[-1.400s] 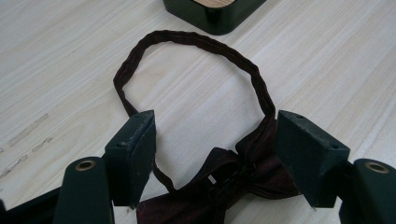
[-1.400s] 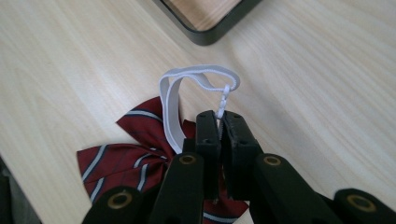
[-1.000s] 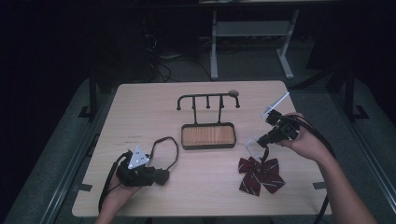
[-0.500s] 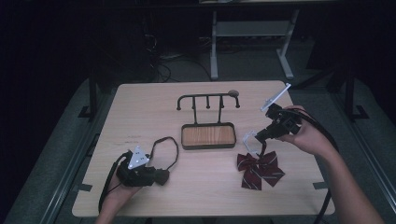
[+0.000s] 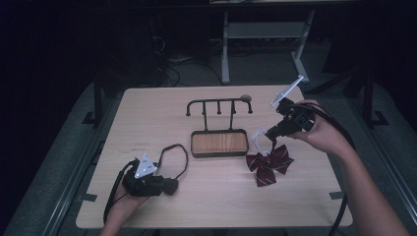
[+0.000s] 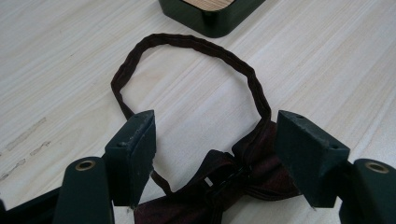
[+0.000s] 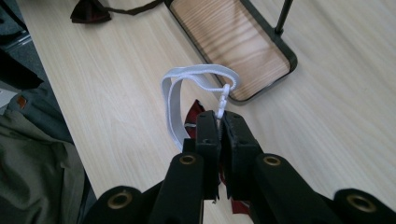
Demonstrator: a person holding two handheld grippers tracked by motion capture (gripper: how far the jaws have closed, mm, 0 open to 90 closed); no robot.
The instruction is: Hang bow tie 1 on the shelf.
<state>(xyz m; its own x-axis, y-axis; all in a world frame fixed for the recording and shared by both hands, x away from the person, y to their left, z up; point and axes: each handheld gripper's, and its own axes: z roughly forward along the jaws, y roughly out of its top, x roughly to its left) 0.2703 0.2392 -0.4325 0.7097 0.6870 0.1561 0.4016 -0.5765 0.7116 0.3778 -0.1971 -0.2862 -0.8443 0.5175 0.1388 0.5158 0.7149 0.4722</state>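
Just tray (image 5: 219, 143), w/ bare wood inlay

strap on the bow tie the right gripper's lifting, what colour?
White strap, clearest in the right gripper view; the bow tie is dark red with thin stripes.

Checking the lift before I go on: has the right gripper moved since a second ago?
Yes. The right gripper, shut on the white strap, has risen and shifted toward the hook rack; the striped bow tie trails below.

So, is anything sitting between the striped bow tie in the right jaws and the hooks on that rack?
Nothing visible does. The right gripper, shut on the white strap, holds the striped bow tie right of the rack's tray. The hooks are bare, and the table between has nothing on it.
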